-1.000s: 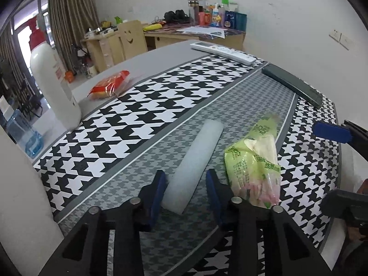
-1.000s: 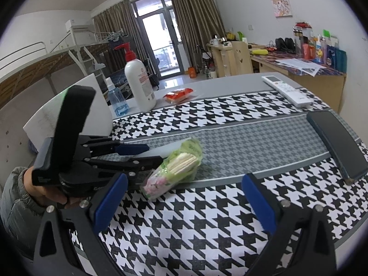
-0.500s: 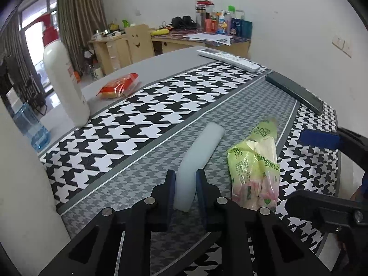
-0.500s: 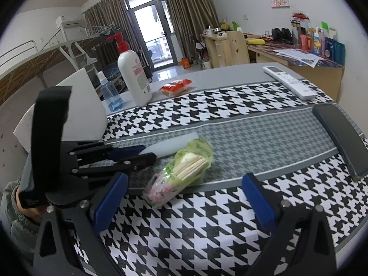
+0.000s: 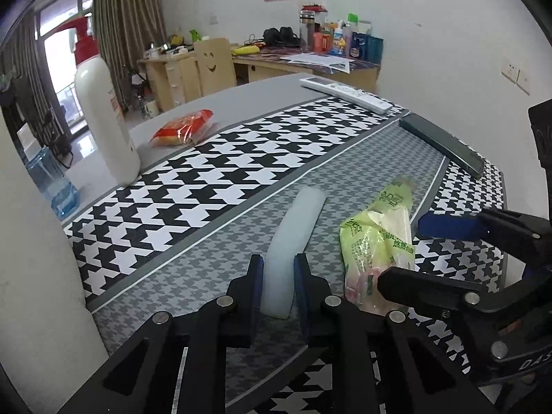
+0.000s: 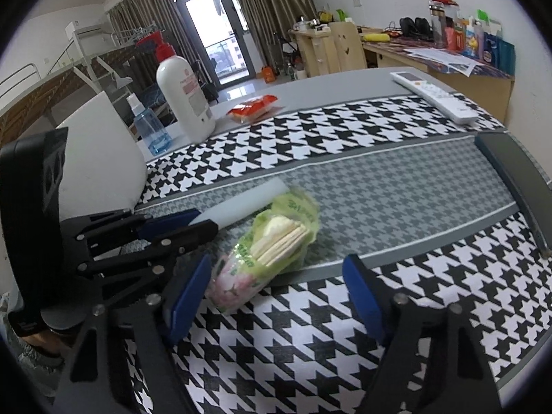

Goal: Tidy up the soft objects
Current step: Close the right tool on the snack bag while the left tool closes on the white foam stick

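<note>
A white foam strip (image 5: 298, 220) lies on the grey band of the houndstooth cloth. My left gripper (image 5: 278, 284) is shut on its near end, both blue pads pressing its sides. The same gripper (image 6: 198, 222) and foam strip (image 6: 245, 200) show at the left of the right wrist view. Beside the strip lies a green plastic packet of tissues (image 6: 272, 241), also in the left wrist view (image 5: 376, 241). My right gripper (image 6: 276, 296) straddles the packet's near end, its jaws closing. The left pad is close to the packet and the right pad is well clear of it.
A white pump bottle (image 6: 184, 100), a blue spray bottle (image 6: 148, 129) and a red snack packet (image 6: 253, 107) stand on the far grey table. A white remote (image 6: 436, 96) and a long black case (image 6: 517, 172) lie at the right. A white chair back (image 6: 100, 158) is at the left.
My left jaws have shut on the foam strip's near end. My right gripper has moved closer to the green packet and its jaws have narrowed around it.
</note>
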Motion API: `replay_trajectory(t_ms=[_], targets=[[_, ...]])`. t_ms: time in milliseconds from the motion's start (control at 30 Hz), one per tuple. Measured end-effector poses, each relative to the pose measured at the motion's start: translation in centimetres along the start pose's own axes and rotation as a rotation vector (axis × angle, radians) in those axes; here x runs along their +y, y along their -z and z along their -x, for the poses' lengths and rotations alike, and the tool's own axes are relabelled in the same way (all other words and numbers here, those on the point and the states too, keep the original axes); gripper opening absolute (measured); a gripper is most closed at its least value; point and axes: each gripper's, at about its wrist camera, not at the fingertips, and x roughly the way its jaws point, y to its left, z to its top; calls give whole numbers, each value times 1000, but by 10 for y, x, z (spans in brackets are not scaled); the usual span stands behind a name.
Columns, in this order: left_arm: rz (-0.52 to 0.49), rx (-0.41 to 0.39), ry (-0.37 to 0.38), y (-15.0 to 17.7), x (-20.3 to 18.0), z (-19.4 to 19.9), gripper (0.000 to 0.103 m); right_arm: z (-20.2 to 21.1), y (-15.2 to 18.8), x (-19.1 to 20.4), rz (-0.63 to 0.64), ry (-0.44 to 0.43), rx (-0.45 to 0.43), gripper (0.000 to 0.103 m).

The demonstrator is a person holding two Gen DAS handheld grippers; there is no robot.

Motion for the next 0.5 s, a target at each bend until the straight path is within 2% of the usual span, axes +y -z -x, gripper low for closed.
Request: replay_trajectory(t_ms=[133,300,367,433,500], targets=[[20,-11,-9,0,3,2,19,-7,-3,2,-4,-8,28,60],[24,-22,-11,0,4,6,20,-11,-4,8,13,4,37,54],[25,-26,-10,1,3,7,19,-12,-4,6,3,-2,40,46],[28,-33,-8,1,3,9,19,-10,-6,7,3,5,36,29],[31,-41,-8,1,3,12,18,-8,-8,8,9,20,31,27]])
